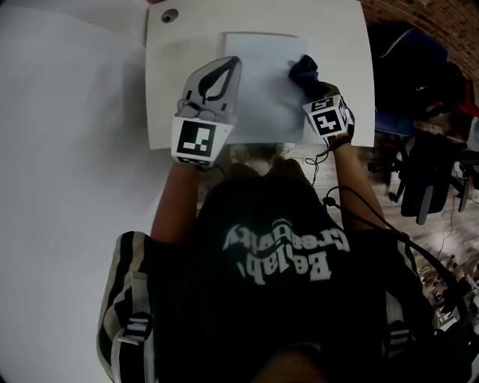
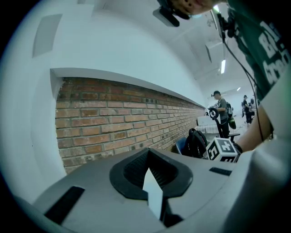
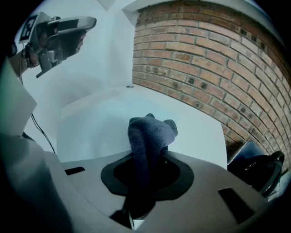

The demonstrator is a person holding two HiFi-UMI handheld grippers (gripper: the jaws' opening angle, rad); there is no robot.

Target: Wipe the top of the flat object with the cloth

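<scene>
A pale, flat rectangular sheet (image 1: pixel 262 93) lies on the white table (image 1: pixel 168 105). My left gripper (image 1: pixel 224 67) rests at the sheet's left edge. In the left gripper view its jaws (image 2: pixel 153 184) are closed on a thin white sliver, the sheet's edge (image 2: pixel 153 193). My right gripper (image 1: pixel 311 86) is at the sheet's far right corner, shut on a dark blue cloth (image 1: pixel 303 69). In the right gripper view the cloth (image 3: pixel 148 134) bulges out past the jaws (image 3: pixel 144 170) and hangs over the sheet (image 3: pixel 100 129).
A round cable hole (image 1: pixel 169 15) sits at the table's far left corner. Dark chairs and bags (image 1: pixel 423 168) stand on the floor to the right, below a brick wall (image 3: pixel 213 68). People (image 2: pixel 221 116) stand far off. A cable (image 1: pixel 359 202) trails from my right gripper.
</scene>
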